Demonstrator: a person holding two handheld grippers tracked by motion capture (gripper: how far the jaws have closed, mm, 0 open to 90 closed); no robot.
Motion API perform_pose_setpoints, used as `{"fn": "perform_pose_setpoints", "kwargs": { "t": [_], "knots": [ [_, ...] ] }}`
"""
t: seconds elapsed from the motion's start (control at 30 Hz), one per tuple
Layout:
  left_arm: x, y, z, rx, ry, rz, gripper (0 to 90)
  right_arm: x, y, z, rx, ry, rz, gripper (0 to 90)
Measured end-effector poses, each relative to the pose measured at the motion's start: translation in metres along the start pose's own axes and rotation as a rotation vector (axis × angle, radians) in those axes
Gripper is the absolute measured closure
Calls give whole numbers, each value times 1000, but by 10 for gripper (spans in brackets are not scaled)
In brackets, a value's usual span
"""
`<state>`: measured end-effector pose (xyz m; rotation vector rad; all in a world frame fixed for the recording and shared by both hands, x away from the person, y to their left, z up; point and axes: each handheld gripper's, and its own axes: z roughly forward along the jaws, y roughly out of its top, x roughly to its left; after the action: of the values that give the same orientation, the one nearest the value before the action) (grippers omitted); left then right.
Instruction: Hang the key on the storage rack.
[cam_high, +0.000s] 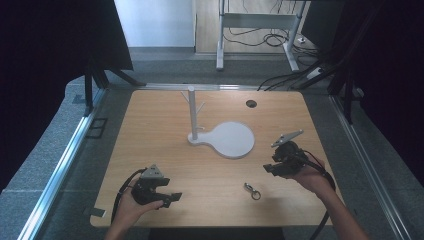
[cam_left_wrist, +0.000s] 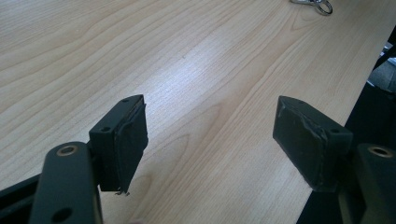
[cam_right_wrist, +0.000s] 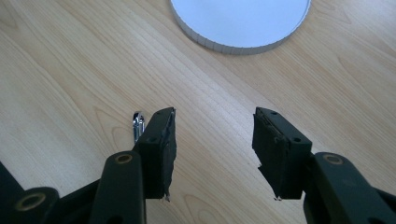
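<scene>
A small metal clasp with a ring (cam_high: 252, 190) lies on the wooden table (cam_high: 165, 150) near the front, right of centre. In the high view my right gripper (cam_high: 270, 167) hovers just right of and beyond it, open. In the right gripper view the clasp (cam_right_wrist: 137, 125) peeks out beside the left jaw, outside the open gap of the gripper (cam_right_wrist: 215, 114). My left gripper (cam_high: 171, 198) rests at the front left, open, with bare wood between its jaws (cam_left_wrist: 210, 105). The clasp (cam_left_wrist: 314, 4) shows far off in the left gripper view.
A white stand with a pegged post (cam_high: 192, 112) and a round base (cam_high: 231, 140) sits mid-table; the base's rim (cam_right_wrist: 224, 46) lies ahead of the right gripper. A dark cable hole (cam_high: 251, 103) is at the back. Metal rails (cam_high: 60, 165) flank the table.
</scene>
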<state>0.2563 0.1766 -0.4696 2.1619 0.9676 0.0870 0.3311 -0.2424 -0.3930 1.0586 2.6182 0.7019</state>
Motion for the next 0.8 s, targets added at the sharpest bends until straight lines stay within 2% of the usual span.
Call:
{"fn": "perform_pose_setpoints", "kwargs": {
  "t": [0.4,0.8],
  "knots": [
    [-2,0,2,2,-4,5,267,12,6,8,53,48,-25,551],
    [-2,0,3,5,-7,3,266,23,5,37,161,127,-33,625]
  ]
}}
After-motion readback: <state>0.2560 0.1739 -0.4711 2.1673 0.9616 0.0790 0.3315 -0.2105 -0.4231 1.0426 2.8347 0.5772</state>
